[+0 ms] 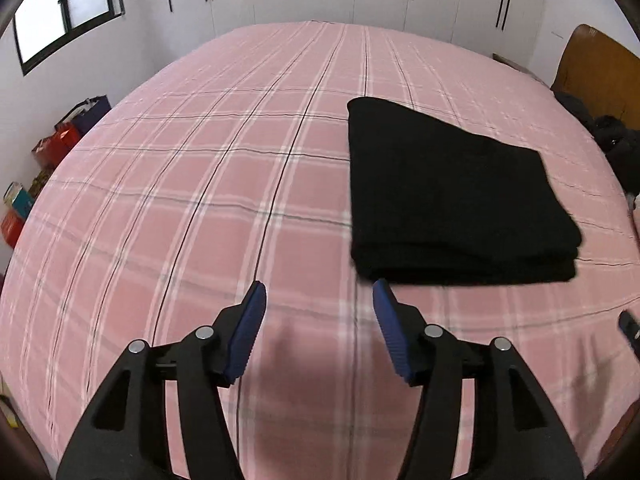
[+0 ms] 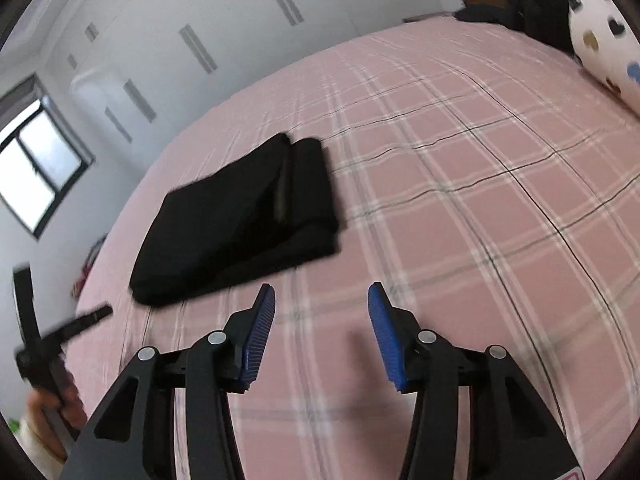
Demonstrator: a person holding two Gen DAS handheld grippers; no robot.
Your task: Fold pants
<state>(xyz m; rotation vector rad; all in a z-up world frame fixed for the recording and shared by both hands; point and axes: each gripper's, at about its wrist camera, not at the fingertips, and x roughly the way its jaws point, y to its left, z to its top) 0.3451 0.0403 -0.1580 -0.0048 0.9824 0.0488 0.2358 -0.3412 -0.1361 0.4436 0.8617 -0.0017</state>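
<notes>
Left wrist, folded pants (image 1: 452, 196), bare bedspread (image 1: 200, 184) leftward

No legible txt, labels, brands or nos. in either view; boxes (image 1: 18, 208) at left edge of left wrist view too small to read.

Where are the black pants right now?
The folded black pants lie flat on the pink checked bed. In the left wrist view they sit right of centre, just beyond the open left tongs; nothing holds them.
</notes>
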